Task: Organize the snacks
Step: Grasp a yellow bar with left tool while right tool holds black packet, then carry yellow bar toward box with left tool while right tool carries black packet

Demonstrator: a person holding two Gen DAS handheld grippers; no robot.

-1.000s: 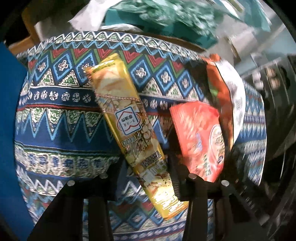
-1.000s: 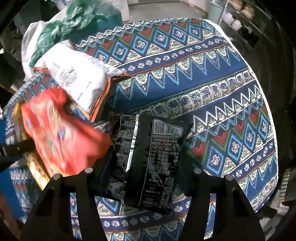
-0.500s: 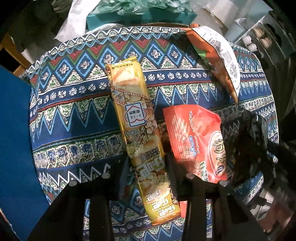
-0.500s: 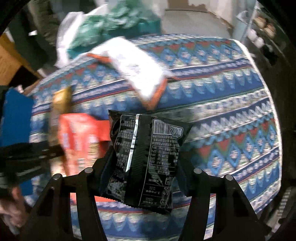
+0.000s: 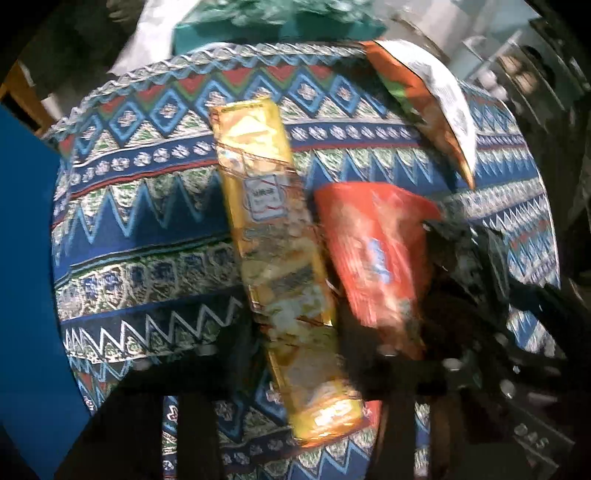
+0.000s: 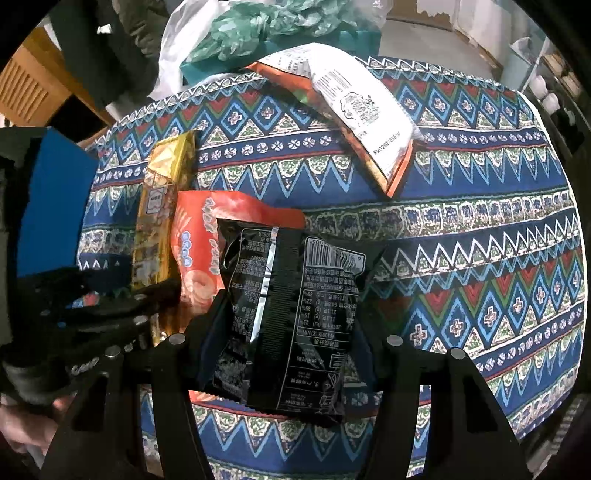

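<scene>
grippers both grip snacks: left gripper [image 5: 291, 354] clamps yellow packet [image 5: 275, 251], right gripper [image 6: 284, 332] clamps black packet [image 6: 291, 317], red packet [image 6: 207, 240] lying between them.

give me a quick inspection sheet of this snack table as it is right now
surface: round table under a patterned cloth, blue, red and green zigzags.
job's things: long yellow packet in the left tool; black packet in the right tool; red packet lying on the cloth between them; white and orange bag lying near the far edge.
clutter: green and white plastic bags beyond the table.
grippers: both tools shut on their packets; left view is blurred.
cables: nothing seen.
surroundings: blue panel at the left, wooden furniture, shelves with small jars at the right.
</scene>
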